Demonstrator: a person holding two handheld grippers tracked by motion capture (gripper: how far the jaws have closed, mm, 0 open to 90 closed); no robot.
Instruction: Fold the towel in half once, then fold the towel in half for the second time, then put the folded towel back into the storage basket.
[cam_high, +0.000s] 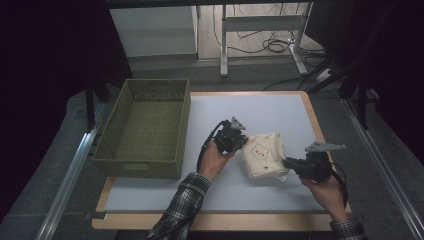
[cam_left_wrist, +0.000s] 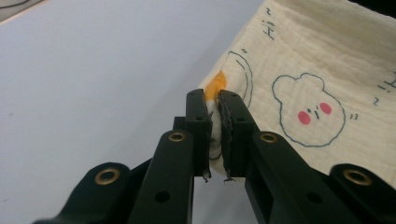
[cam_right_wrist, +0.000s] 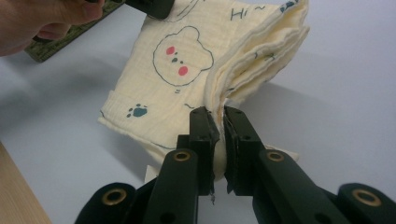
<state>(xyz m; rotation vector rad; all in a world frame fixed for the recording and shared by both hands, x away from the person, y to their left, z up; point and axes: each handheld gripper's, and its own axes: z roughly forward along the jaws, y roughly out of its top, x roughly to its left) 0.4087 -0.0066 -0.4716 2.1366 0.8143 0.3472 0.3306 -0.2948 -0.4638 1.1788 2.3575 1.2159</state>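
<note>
Just right of the green basket (cam_high: 142, 127), the folded cream cloth (cam_high: 263, 154) looks light, soft and floppy, so the left gripper (cam_high: 240, 141) and right gripper (cam_high: 289, 163) each pinch an opposite edge.

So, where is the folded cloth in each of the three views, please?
High view: the cloth is right of centre, between the left gripper and the right gripper.
Left gripper view: upper right, one corner pinched in the jaws.
Right gripper view: centre and upper middle, its layered edge in the jaws.
Shared landmark: the printed bear face.
</note>
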